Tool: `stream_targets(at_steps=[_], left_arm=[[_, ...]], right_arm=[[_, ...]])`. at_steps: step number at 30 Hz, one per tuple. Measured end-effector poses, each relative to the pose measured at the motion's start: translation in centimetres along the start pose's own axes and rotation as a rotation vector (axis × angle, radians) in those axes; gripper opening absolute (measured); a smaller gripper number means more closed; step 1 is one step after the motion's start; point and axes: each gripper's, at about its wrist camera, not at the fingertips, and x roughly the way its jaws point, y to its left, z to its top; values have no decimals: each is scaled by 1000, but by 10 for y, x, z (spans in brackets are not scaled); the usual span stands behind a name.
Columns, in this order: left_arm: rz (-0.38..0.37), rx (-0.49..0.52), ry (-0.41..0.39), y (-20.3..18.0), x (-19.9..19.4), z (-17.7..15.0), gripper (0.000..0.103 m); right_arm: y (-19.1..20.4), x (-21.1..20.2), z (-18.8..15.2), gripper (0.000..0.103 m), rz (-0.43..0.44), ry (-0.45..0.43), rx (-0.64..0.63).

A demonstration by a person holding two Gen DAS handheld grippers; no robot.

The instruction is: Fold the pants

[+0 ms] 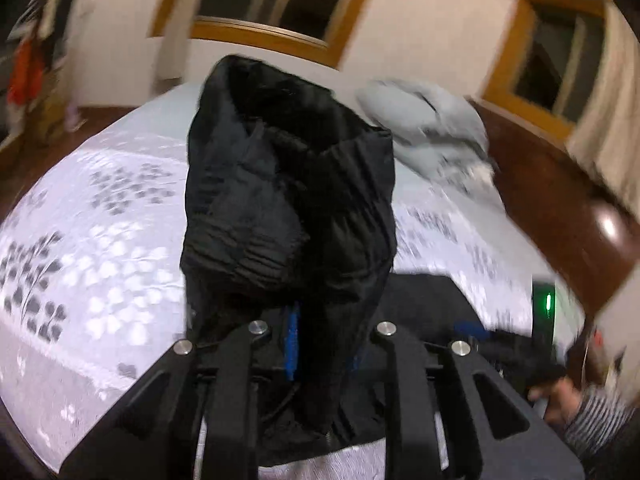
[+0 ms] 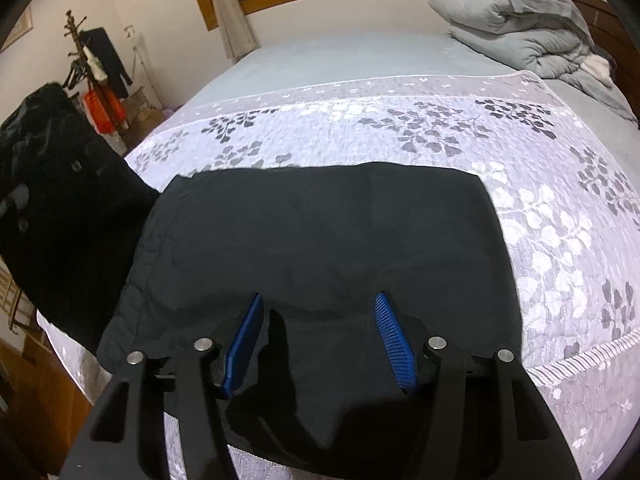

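Closest to my left lens, the left gripper (image 1: 320, 344) is pinching a thick bunch of the black, soft woven pants (image 1: 288, 200), which stand up in a crumpled column between its blue ribbed pads (image 1: 293, 344). That end is lifted off the bed with the white, leaf-printed bedspread (image 1: 100, 240). Through the right lens, the rest of the garment lies flat across the near edge of the bed, and the right gripper (image 2: 320, 340) hangs over it with jaws spread, pads on either side of the cloth and pinching nothing.

I judge the fabric light and limp, with no stiffness: it will sag and drag wherever it is unsupported, and the layers may slide over each other. I would take hold at a hem or the waistband, through all layers, near a corner. A grey quilted duvet (image 2: 520, 20) sits heaped at the far end, well apart.
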Motion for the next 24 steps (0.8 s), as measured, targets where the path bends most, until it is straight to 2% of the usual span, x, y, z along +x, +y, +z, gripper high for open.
stream_targets(at_steps=[4,8,12,14,15,17,19,21,23,24], left_arm=[[-47,115,85,-33,26,-17,21],[-86,150,201,-46,64,-40,23],[-86,145,269,-49,89,-56,30],[-97,126,276,-52,90,-55,44],[-103,119,279,-54,90,-54,48],[-91,119,282,-59,90,-51,66],[-81,111,298,-63,87,-49,73],[-69,95,286,-64,81,-43,75],[-81,54,240,-63,66,-38,87],[-91,33,219,-62,58,-33,87]], right_arm=[[-10,-4,2,59,4,-9,28],[-14,-6,2,59,8,-13,39],[-14,-8,4,59,24,-11,49],[-10,-6,5,59,10,-7,39],[-7,-5,6,59,-10,2,25],[-3,-4,7,59,-35,7,2],[-1,-8,9,59,-37,7,2],[-1,-13,13,61,-35,16,20],[-1,-23,20,76,-7,15,52],[0,-28,23,77,18,5,66]])
